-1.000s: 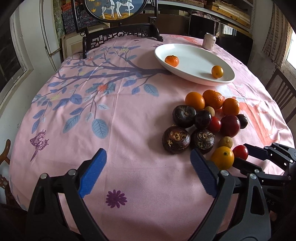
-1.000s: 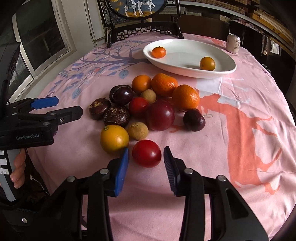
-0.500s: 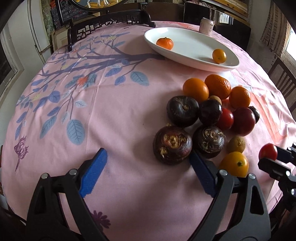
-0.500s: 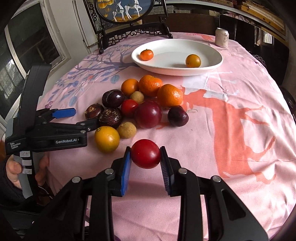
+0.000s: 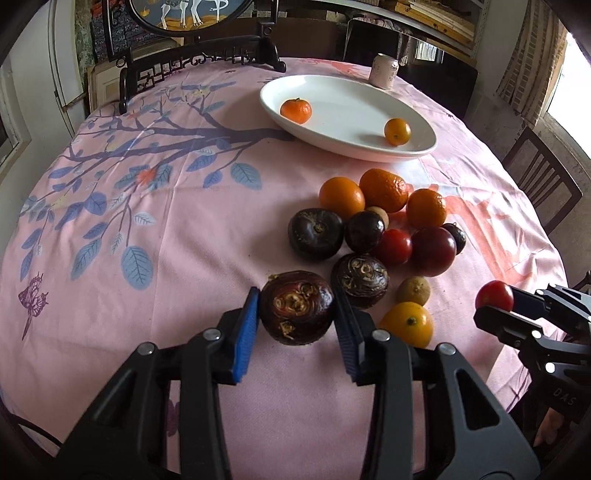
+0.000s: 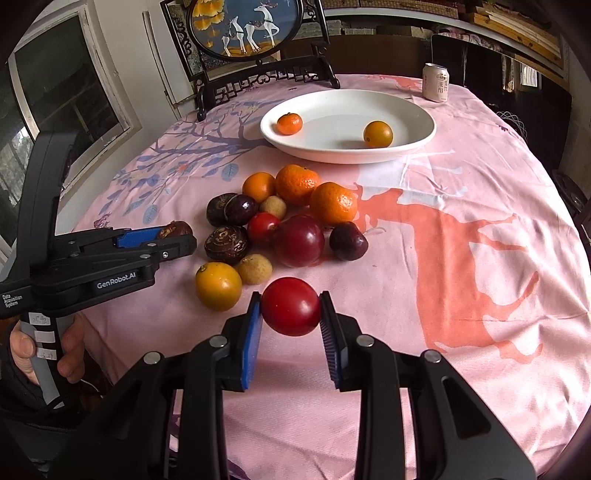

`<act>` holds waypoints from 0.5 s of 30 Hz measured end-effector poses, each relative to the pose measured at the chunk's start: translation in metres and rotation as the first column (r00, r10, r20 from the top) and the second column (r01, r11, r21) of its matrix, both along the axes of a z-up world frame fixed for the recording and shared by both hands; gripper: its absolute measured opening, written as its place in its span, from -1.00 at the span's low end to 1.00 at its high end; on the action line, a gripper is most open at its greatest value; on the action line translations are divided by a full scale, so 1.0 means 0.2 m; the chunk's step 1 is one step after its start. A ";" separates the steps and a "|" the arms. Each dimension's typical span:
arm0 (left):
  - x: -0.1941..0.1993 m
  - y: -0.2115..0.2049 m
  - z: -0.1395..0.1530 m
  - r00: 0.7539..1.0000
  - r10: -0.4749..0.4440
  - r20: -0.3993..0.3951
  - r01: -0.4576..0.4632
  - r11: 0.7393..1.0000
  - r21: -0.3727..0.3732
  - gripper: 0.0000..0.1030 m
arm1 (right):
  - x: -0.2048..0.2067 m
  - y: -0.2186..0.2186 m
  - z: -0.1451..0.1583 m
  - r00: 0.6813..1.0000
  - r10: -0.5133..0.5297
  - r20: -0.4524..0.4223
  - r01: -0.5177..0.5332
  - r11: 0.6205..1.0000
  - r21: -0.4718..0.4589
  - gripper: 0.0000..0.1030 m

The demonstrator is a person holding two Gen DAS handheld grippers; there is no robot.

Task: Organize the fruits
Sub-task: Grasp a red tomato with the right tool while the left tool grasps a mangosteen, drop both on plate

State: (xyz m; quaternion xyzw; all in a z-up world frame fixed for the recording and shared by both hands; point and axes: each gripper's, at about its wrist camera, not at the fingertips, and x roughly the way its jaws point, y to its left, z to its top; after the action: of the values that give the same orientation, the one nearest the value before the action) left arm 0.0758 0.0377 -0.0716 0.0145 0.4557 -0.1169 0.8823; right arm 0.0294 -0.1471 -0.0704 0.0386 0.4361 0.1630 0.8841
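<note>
Currently I see a round table w/ pink printed tablecloth (image 5: 155, 229) filling both views. Far side: white oval plate (image 6: 402, 110) holding one small tangerine (image 6: 289, 123) at its left and one yellow-orange fruit (image 6: 378, 134) at its right, well apart. Drink can (image 6: 436, 82) upright beyond the plate; carved dark stand w/ round deer painting (image 6: 247, 26) at the table's far edge.

Mid-table: fruit cluster (image 5: 380, 225), approx a dozen pcs, mostly touching – three oranges on the plate side, dark purple and red fruits in the middle, a brown scarred fruit (image 5: 359, 279), a small tan one (image 5: 413, 290) and a yellow-orange one (image 5: 407, 324) on the near side.

My left gripper (image 5: 297, 321): blue pads pressed on both sides of a dark brown scarred fruit (image 5: 296, 307), just beside the cluster's near-left edge; cannot tell if it is off the cloth.

My right gripper (image 6: 291, 325): pads clamped on a red round fruit (image 6: 291, 306), near the yellow-orange one, on the cluster's near side; lifted or resting – cannot tell.
</note>
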 end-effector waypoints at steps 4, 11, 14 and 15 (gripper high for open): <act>-0.03 -0.01 0.07 0.999 -0.016 0.030 0.016 1.000 -0.008 -0.23 | 0.00 0.00 0.01 1.000 0.000 0.007 0.000 1.000 0.006 -0.40; 0.07 -0.06 0.21 0.998 -0.037 0.055 0.037 0.999 0.011 -0.23 | 0.06 -0.04 0.10 0.999 -0.003 0.040 0.003 1.000 -0.004 -0.40; 0.23 -0.11 0.33 0.994 -0.038 0.098 0.032 0.998 0.058 -0.23 | 0.16 -0.08 0.22 0.994 -0.028 0.108 0.032 0.999 -0.038 -0.40; 0.30 -0.14 0.37 0.994 -0.041 0.100 0.035 0.997 0.062 -0.23 | 0.21 -0.10 0.27 0.991 -0.039 0.132 0.046 0.998 -0.050 -0.40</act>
State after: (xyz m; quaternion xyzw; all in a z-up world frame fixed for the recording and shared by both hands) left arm 0.1351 0.0101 0.0020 0.0554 0.4134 -0.1189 0.9010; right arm 0.0723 -0.1669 -0.0167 0.0140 0.3805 0.1347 0.9148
